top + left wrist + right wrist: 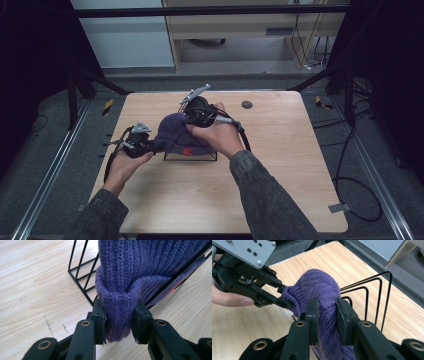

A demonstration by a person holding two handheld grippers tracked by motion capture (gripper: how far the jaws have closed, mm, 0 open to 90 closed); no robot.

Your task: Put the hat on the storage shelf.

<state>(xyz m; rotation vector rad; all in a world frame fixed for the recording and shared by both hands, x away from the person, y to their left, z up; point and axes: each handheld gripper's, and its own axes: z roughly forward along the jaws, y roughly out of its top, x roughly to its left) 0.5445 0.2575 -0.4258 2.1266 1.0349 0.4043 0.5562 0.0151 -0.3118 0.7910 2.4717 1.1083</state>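
A purple knitted beanie (175, 134) with an orange emblem hangs over a black wire rack (191, 156) near the middle of the wooden table. My left gripper (150, 144) is shut on the hat's folded brim (117, 315) at its left end. My right gripper (192, 121) is shut on a bunch of the knit (327, 315) at the hat's upper right. In the right gripper view the left gripper (284, 296) pinches the hat's far edge, and the rack's wire loops (372, 290) stand just behind the hat.
The light wooden table (280, 165) has a small dark round mark (246, 104) near its far edge. Cables trail from both grippers, and one cable (355, 195) loops on the floor to the right. Dark frame legs stand around the table.
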